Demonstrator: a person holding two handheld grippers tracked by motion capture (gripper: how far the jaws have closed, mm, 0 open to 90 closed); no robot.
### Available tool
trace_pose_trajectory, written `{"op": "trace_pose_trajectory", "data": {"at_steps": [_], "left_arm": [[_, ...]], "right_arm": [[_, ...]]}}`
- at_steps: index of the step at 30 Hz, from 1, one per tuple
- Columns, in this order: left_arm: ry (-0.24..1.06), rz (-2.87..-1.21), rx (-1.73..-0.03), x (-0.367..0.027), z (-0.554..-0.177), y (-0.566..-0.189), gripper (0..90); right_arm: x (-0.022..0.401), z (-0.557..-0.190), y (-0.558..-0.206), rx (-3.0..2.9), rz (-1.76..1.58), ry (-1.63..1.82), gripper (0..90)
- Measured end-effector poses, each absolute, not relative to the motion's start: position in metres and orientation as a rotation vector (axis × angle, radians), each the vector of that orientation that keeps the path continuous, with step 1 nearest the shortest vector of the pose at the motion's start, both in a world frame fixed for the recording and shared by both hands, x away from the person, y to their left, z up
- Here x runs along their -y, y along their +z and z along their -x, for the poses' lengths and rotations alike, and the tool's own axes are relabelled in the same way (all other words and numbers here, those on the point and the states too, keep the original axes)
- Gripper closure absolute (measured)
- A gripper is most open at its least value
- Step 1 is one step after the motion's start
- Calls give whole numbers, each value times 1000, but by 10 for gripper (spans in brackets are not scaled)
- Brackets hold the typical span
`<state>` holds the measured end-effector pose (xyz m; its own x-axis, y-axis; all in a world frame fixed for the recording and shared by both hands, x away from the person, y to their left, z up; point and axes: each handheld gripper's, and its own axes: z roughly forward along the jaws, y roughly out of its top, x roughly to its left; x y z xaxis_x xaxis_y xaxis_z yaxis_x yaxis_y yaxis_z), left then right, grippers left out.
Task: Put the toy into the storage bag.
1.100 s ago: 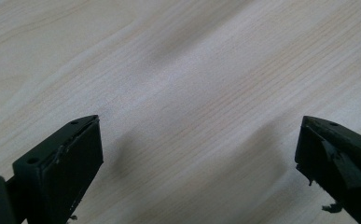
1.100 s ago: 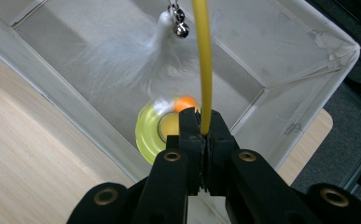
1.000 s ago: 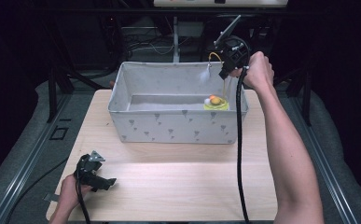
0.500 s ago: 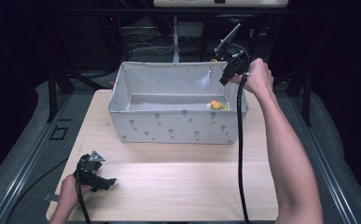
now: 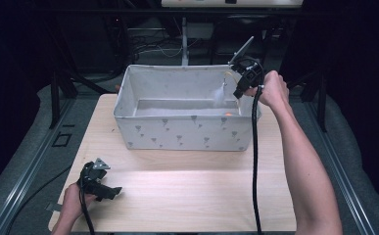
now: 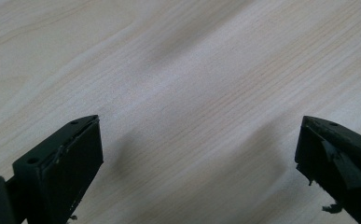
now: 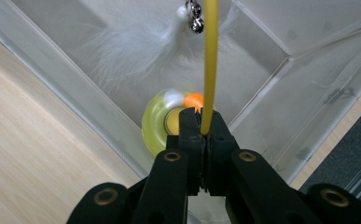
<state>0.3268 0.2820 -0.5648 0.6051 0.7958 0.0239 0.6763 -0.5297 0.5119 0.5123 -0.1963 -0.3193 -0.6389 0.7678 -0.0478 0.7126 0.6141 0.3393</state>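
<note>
My right gripper (image 5: 239,91) hangs over the right end of a grey fabric bin (image 5: 182,133), pointing down into it. Its jaws (image 7: 200,117) are shut on a thin yellow rod (image 7: 210,56) of a toy. A white feather (image 7: 136,46) and small bells (image 7: 196,22) dangle from the rod. Below sits the toy's round yellow base (image 7: 156,125) with an orange ball (image 7: 195,99), low in the bin's right corner. In the high view the feather (image 5: 220,93) and an orange spot (image 5: 227,113) show inside the bin. My left gripper (image 5: 109,191) rests open at the table's front left, its jaws (image 6: 199,144) over bare wood.
The bin stands at the back of a light wooden table (image 5: 192,186). A black cable (image 5: 254,161) trails from the right gripper along the forearm. Dark frames and wiring stand behind the table, and metal rails run along both sides.
The right gripper has sunk toward the bin with the toy. The yellow base has dropped deeper, now mostly hidden behind the front wall. The left gripper has stayed put.
</note>
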Motion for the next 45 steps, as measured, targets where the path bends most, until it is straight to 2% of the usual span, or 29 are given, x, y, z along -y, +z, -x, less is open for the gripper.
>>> {"op": "trace_pose_trajectory", "data": {"at_steps": [29, 37, 45], "left_arm": [[354, -2377, -1169, -282, -327, -565, 10], [360, -2376, -1168, -282, -326, -565, 10], [350, -2380, -1168, -282, -326, -565, 10]], "right_arm": [[219, -509, -379, -2706, -1324, 383, 885], [224, -511, -381, -2699, -1369, 401, 879], [224, -506, -360, -2664, -1358, 487, 724]]}}
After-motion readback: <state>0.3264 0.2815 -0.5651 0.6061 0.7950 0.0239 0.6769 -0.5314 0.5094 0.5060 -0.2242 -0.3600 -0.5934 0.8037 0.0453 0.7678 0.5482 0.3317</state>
